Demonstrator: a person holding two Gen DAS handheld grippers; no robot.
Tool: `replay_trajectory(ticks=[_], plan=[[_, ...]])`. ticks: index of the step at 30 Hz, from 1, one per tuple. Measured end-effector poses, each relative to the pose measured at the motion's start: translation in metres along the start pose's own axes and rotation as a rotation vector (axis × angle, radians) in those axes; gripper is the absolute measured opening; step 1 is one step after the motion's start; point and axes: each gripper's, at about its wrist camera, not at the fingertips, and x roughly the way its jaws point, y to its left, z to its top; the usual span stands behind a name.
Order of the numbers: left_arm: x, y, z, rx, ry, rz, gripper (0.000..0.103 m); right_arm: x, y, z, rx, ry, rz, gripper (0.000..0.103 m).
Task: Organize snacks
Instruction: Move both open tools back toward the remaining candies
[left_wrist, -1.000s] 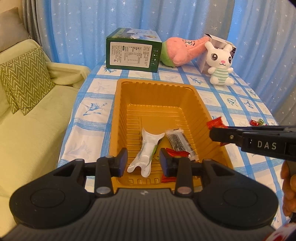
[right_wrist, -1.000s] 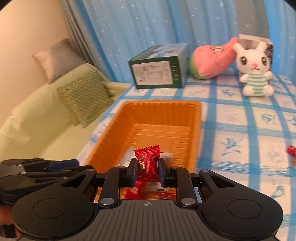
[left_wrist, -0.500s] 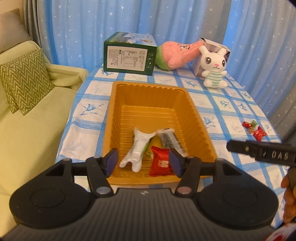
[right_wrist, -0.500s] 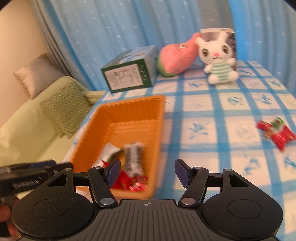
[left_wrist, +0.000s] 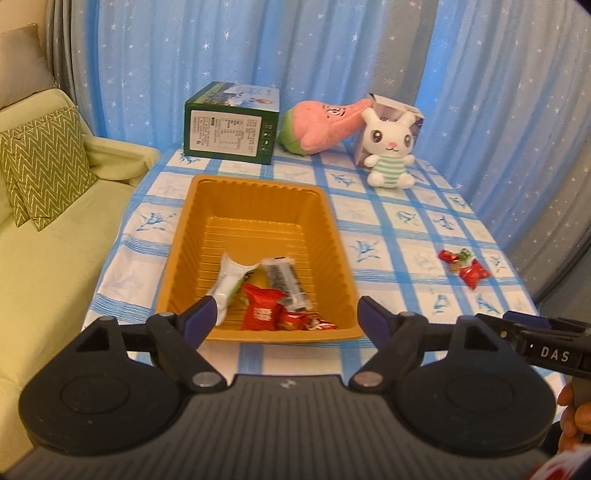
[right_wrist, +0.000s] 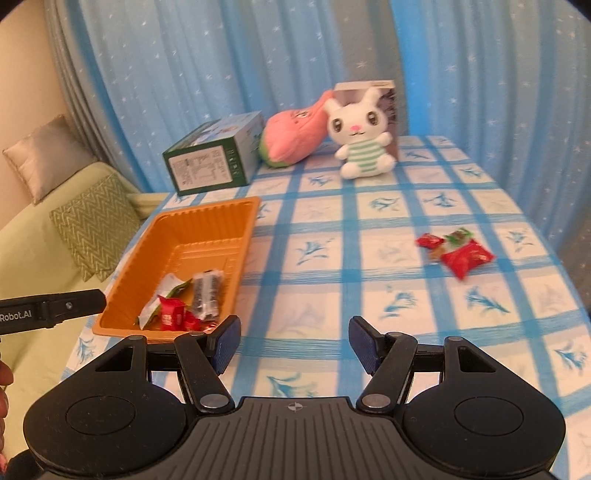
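An orange tray (left_wrist: 255, 210) is seen on the checked worktop (right_wrist: 369, 258), left of centre. Inside it, at the near end, a white packet (left_wrist: 227, 280), a dark bar (left_wrist: 284, 280) and red sweets (left_wrist: 264, 310) are gathered together. A few more red sweets (right_wrist: 456, 249) lie loose on the worktop, well apart from the tray, to its right. The left gripper (left_wrist: 284, 317) is held over the tray's near rim; its jaws have just been opening and nothing is gripped between them. The right gripper (right_wrist: 293, 341) is held over bare cloth beside the tray, released, with nothing between its jaws. At the far edge a green box (left_wrist: 231, 131), a pink plush (left_wrist: 321, 125) and a rabbit toy (right_wrist: 360, 133) are lined up.
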Motion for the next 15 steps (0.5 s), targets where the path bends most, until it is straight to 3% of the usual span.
replay_trajectory(ticks=[15], plan=[[-0.018, -0.065, -0.012, 0.064, 0.005, -0.083, 0.088, -0.060, -0.061, -0.011, 0.081, -0.046, -0.088, 0.065]])
